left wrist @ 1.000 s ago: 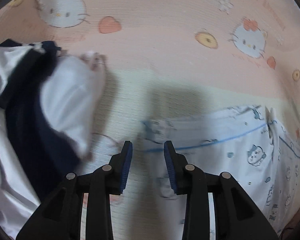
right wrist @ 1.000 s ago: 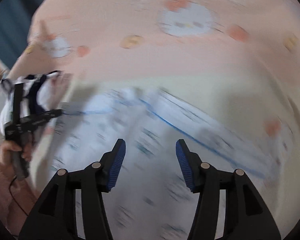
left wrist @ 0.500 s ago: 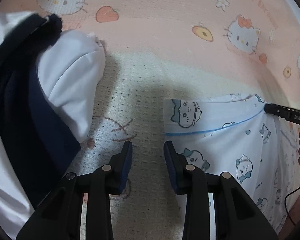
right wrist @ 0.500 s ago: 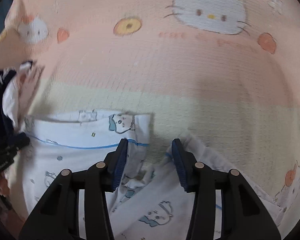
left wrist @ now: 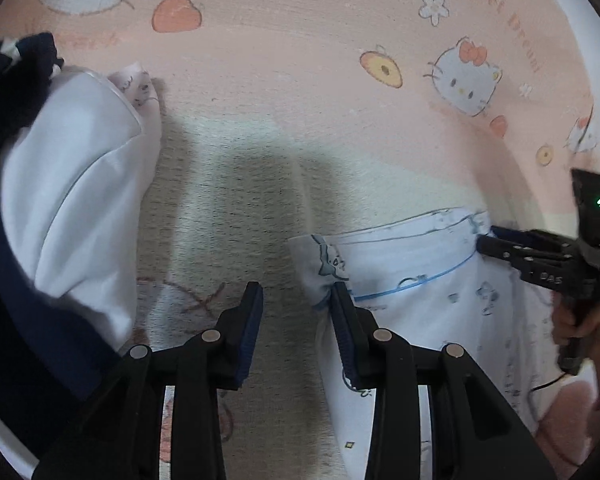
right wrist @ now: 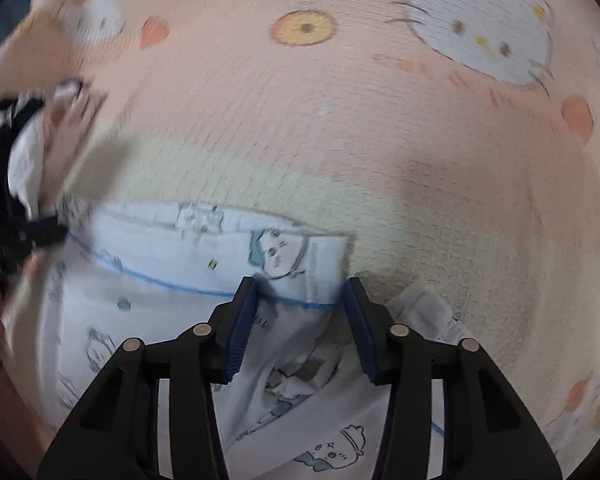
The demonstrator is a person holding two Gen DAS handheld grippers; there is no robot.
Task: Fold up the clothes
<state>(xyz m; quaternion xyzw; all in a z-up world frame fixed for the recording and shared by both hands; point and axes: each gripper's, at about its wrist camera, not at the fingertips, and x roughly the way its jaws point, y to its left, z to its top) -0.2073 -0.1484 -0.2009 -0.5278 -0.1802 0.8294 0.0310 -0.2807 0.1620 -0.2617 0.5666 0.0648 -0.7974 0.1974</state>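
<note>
The printed garment (left wrist: 428, 280) — white cloth with small cartoon figures and a thin blue line across it — lies on the pink-and-cream cartoon-cat bedspread (left wrist: 300, 80), within the cream band of the spread and towards the near edge.

Left gripper (left wrist: 296, 300): jaws apart and opening. Only bedspread shows between the pads; the garment's left corner lies against the outer side of the right-hand finger (left wrist: 346, 328). Nothing is gripped.

Right gripper (right wrist: 300, 292): jaws closing. The garment's right corner, with its blue line, stands between the two blue pads. The left pad (right wrist: 242, 320) appears to meet the cloth; the right pad sits just beside the cloth's edge, and contact there cannot be confirmed — no firm grip is evident. In the left wrist view this gripper (left wrist: 486, 242) is seen at the garment's right end, with the person's hand (left wrist: 584, 324) on its handle.

A separate heap of white and navy clothing (left wrist: 52, 208) rests at the left side of the bedspread, apart from the printed garment.
</note>
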